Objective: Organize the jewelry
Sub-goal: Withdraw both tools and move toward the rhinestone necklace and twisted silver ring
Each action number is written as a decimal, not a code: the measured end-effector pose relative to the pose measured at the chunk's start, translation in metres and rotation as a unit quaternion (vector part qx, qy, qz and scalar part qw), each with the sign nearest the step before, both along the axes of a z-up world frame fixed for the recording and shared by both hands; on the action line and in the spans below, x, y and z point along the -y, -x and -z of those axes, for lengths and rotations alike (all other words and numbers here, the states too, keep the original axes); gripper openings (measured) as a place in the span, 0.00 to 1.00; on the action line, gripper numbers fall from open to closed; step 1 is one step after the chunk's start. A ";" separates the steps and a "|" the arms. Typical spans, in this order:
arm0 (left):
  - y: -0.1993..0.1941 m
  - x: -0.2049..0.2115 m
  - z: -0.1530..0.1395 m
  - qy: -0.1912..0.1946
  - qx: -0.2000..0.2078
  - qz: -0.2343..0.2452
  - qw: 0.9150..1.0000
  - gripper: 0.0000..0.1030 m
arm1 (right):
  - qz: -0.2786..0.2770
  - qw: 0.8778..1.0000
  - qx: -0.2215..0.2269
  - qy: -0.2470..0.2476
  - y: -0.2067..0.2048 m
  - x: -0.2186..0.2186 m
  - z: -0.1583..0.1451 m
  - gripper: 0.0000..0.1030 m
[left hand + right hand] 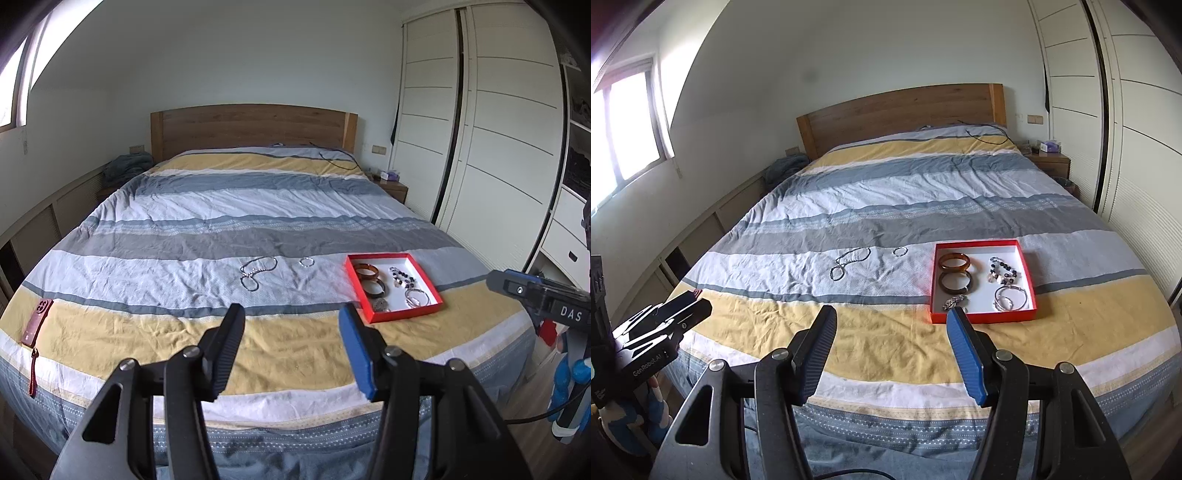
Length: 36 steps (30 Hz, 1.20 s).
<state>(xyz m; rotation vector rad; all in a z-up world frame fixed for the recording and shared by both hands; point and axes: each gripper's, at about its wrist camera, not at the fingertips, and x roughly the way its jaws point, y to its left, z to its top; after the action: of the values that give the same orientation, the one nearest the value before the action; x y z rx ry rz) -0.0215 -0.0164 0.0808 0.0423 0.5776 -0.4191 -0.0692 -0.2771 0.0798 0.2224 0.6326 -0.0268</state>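
Red tray [982, 316] of bangles [955, 261] lay on the bed [886, 206] just beyond the right fingers [966, 354]; a necklace [257, 268] and ring [306, 261] lay ahead of the left fingers [229, 354]. Both pairs gaped, empty.

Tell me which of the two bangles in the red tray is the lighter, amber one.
The amber bangle is the one at the tray's far left corner; the darker brown bangle lies just nearer the fingers, touching it.

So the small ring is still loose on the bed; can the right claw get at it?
Probably yes. The right claw is open, and only bare bedspread lies between it and the ring; the red tray sits off to the right.
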 end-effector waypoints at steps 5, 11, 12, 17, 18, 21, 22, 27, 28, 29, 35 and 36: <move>-0.013 -0.014 0.005 0.005 -0.003 -0.007 1.000 0.50 | -0.008 1.000 -0.001 0.008 -0.014 -0.016 -0.001 0.59; -0.035 -0.030 0.014 0.008 -0.017 -0.020 1.000 0.50 | -0.018 1.000 -0.013 0.015 -0.037 -0.029 0.006 0.59; -0.040 -0.032 0.016 0.008 -0.019 -0.023 1.000 0.50 | -0.020 1.000 -0.016 0.016 -0.042 -0.030 0.008 0.59; -0.061 -0.038 0.027 0.003 -0.035 -0.037 0.999 0.50 | -0.030 0.999 -0.033 0.020 -0.065 -0.037 0.018 0.59; -0.066 -0.039 0.029 0.001 -0.038 -0.039 0.999 0.50 | -0.033 0.999 -0.037 0.021 -0.071 -0.039 0.021 0.59; -0.083 -0.039 0.038 -0.008 -0.047 -0.045 0.998 0.50 | -0.043 0.998 -0.047 0.023 -0.087 -0.042 0.031 0.59; -0.089 -0.039 0.041 -0.011 -0.050 -0.047 0.998 0.50 | -0.046 0.997 -0.051 0.024 -0.093 -0.043 0.033 0.59; -0.123 -0.032 0.061 -0.031 -0.072 -0.058 0.995 0.50 | -0.063 0.995 -0.069 0.026 -0.126 -0.045 0.053 0.59; -0.129 -0.031 0.065 -0.035 -0.075 -0.059 0.995 0.50 | -0.066 0.995 -0.073 0.025 -0.131 -0.045 0.057 0.59; -0.137 -0.028 0.069 -0.040 -0.080 -0.060 0.994 0.50 | -0.068 0.994 -0.077 0.025 -0.137 -0.045 0.061 0.59; -0.173 -0.013 0.089 -0.064 -0.099 -0.060 0.991 0.50 | -0.074 0.993 -0.096 0.017 -0.169 -0.034 0.084 0.59; -0.180 -0.010 0.093 -0.069 -0.101 -0.060 0.991 0.50 | -0.074 0.992 -0.098 0.017 -0.173 -0.032 0.086 0.59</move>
<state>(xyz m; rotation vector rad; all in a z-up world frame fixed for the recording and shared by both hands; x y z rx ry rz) 0.1582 -0.0062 -0.0123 0.0984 0.8043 -0.2662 0.1042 -0.2446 -0.0065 0.1396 0.8424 0.0836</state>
